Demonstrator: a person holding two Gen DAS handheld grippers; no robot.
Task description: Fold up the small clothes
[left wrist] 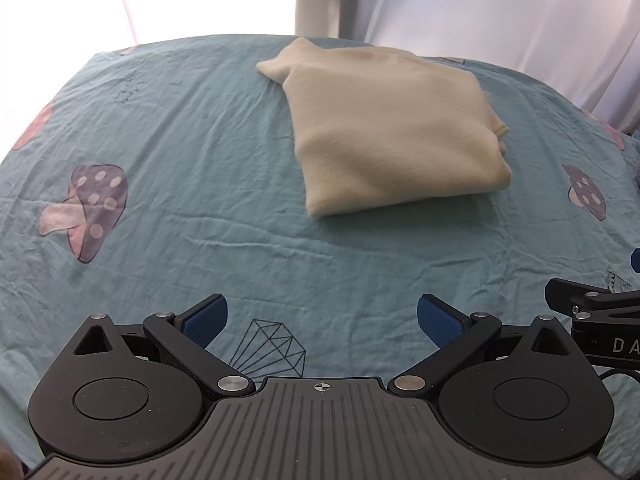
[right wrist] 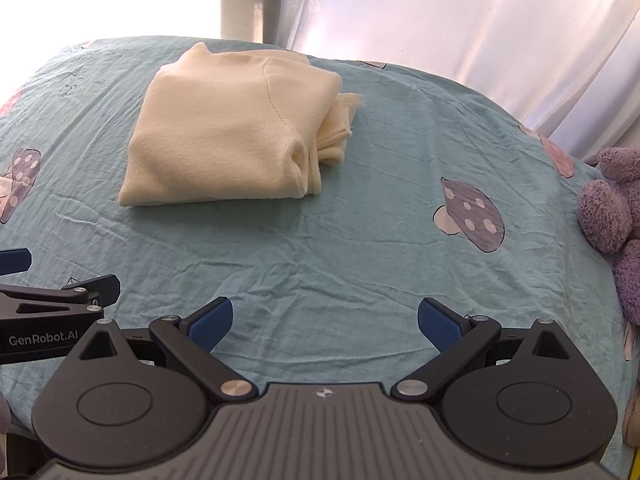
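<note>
From the left wrist, a wrinkled teal bedsheet (left wrist: 180, 152) carries a folded cream sweater (left wrist: 392, 128) well beyond the left gripper (left wrist: 322, 322), spread wide and empty. From the right wrist, the same sweater (right wrist: 224, 128) lies far left; the right gripper (right wrist: 325, 324) gapes empty, a purple plush toy (right wrist: 612, 208) at the edge.

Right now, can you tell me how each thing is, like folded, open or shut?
Cream sweater: folded into a thick bundle, lying on the sheet, layered edges showing on one side.
Left tool: open, holding nothing, away from the sweater.
Right tool: open, holding nothing, away from the sweater.
Blue mushroom sheet: spread over the bed, wrinkled.
Purple plush toy: resting at the bed's edge, only partly in view.
</note>
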